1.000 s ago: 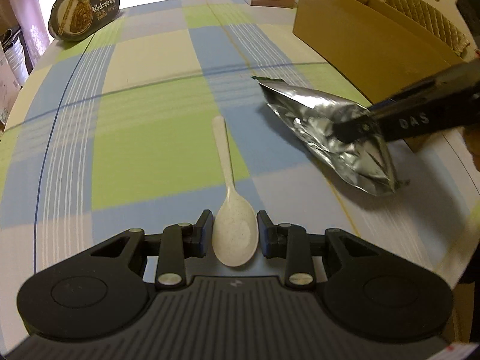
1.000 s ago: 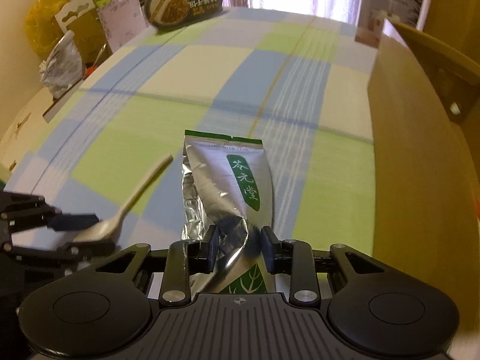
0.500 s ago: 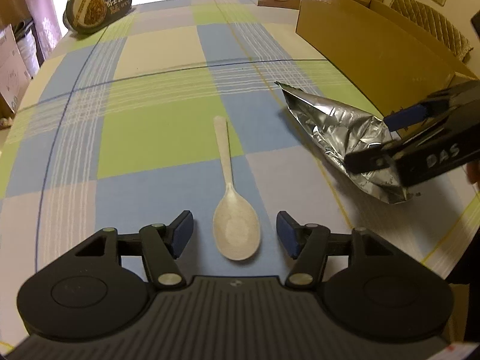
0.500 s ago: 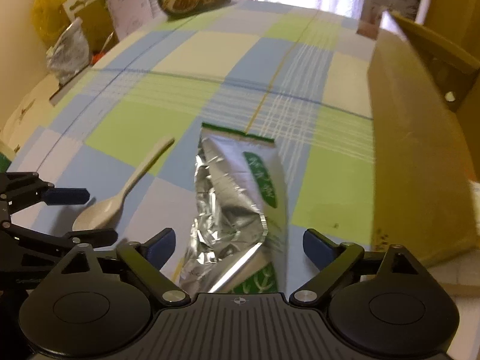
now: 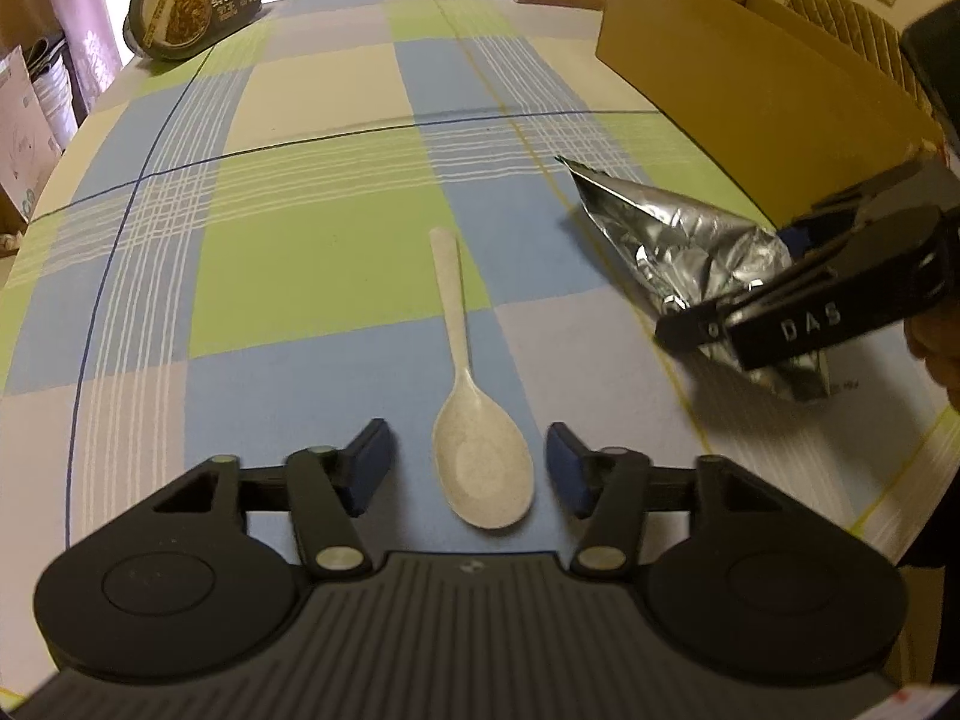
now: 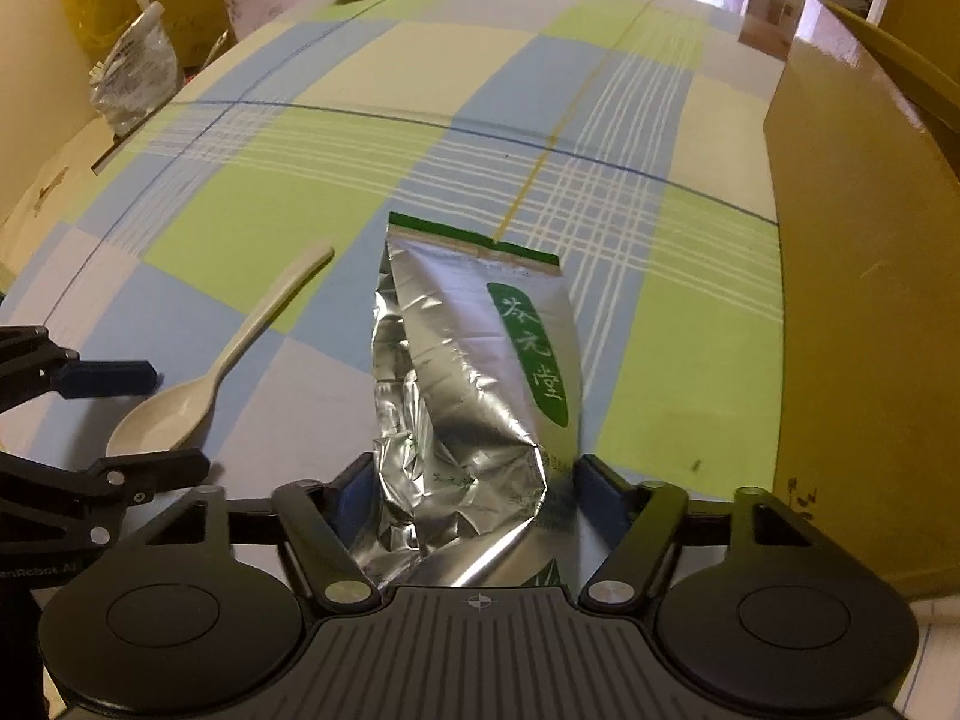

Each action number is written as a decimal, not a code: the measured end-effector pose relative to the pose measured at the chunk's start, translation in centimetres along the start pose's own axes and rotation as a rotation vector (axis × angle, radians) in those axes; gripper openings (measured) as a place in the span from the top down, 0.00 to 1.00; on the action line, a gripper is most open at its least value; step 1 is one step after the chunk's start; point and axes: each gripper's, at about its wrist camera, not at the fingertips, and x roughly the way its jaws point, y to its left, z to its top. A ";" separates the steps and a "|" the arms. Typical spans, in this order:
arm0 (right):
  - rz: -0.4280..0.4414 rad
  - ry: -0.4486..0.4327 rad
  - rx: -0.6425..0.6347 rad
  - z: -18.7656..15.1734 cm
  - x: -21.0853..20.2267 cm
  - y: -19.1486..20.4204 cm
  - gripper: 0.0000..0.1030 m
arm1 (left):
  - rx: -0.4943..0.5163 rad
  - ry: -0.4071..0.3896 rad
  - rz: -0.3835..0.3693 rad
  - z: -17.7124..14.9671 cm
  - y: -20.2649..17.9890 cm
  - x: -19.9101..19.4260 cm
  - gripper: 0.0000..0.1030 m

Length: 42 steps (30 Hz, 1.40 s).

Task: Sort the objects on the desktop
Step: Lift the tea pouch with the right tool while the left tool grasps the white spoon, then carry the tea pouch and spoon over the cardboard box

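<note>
A cream spoon [image 5: 474,456] lies on the checked tablecloth [image 5: 300,252], bowl toward me and handle pointing away. My left gripper [image 5: 468,471] is open, a blue pad on each side of the spoon's bowl with a gap on both. A crumpled silver tea bag with a green label [image 6: 468,372] lies flat on the cloth. My right gripper [image 6: 474,492] is open and straddles its near end, fingers close beside the foil without squeezing it. In the left wrist view the bag [image 5: 678,234] sits to the spoon's right.
A tall open cardboard box [image 6: 870,300] stands along the table's right side, just beyond the bag. A dark oval noodle bowl [image 5: 192,6] rests at the far left corner. Bags and cartons [image 6: 132,72] crowd the floor past the left edge.
A second ago both grippers were shut, left on the spoon, right on the bag. Both opened, leaving the items on the cloth; the right jaws have since narrowed toward the bag.
</note>
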 end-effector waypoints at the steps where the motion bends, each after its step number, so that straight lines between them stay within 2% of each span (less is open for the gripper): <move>1: 0.003 -0.003 0.004 0.0 -0.1 -0.1 0.40 | 0.010 0.003 0.005 0.0 -0.2 0.0 0.60; 5: 0.001 -0.025 0.009 -0.3 -0.6 -0.1 0.47 | 0.028 0.000 0.025 -0.3 -0.6 -0.2 0.73; 11: 0.014 -0.042 0.037 -0.9 -1.5 -0.2 0.52 | 0.029 -0.009 0.022 -0.6 -1.0 -1.0 0.73; 25: 0.045 -0.061 0.090 -2.1 -3.3 -0.1 0.53 | 0.038 -0.028 0.014 -1.1 -1.7 -2.2 0.73; 42: 0.035 -0.119 0.094 -2.6 -6.7 0.5 0.53 | 0.042 -0.081 0.019 -0.5 -2.7 -5.1 0.73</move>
